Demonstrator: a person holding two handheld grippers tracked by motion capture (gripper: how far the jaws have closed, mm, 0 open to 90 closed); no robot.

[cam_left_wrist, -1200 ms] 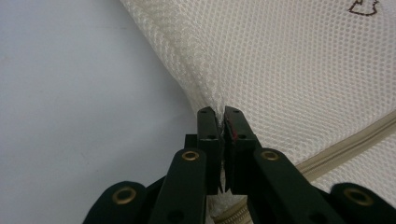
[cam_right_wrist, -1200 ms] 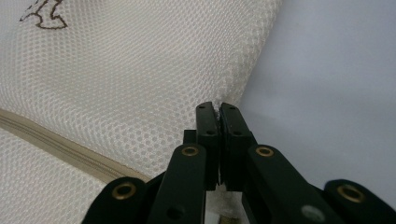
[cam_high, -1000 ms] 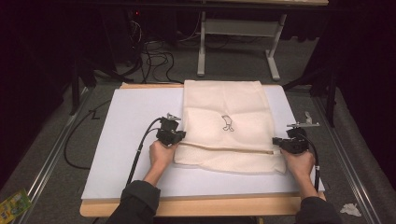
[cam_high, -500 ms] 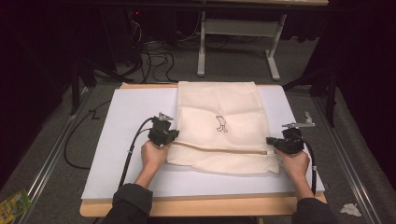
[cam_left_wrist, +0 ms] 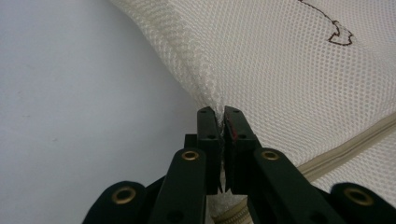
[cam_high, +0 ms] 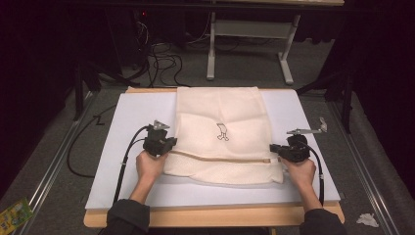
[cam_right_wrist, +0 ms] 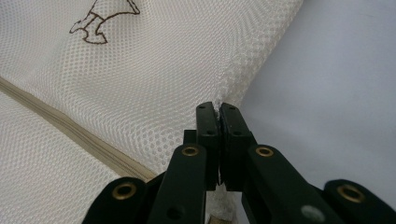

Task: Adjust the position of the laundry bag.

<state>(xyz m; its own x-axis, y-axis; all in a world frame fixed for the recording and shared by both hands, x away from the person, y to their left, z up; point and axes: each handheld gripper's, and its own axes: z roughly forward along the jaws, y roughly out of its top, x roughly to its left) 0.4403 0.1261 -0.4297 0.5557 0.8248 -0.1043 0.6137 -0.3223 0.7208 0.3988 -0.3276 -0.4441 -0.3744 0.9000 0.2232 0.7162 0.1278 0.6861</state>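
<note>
A cream mesh laundry bag (cam_high: 222, 134) with a small brown emblem (cam_high: 221, 132) and a beige zipper (cam_high: 220, 157) lies on the white board (cam_high: 127, 127). Its top layer is folded over toward the person. My left gripper (cam_high: 169, 145) is shut on the bag's left edge, the mesh (cam_left_wrist: 261, 70) pinched between the jaws (cam_left_wrist: 220, 122). My right gripper (cam_high: 275, 149) is shut on the bag's right edge, with mesh (cam_right_wrist: 154, 84) caught between its jaws (cam_right_wrist: 218, 114). Both hands hold the fold just above the board.
The white board rests on a wooden table (cam_high: 215, 218). A small metal bracket (cam_high: 313, 129) lies on the board to the right of the bag. Cables (cam_high: 161, 58) and a desk frame (cam_high: 249, 44) stand on the floor beyond. A crumpled tissue (cam_high: 366, 220) lies at lower right.
Both grippers have drawn the bag's folded edge toward the person, lengthening the folded-over layer. The emblem has moved nearer with it.
</note>
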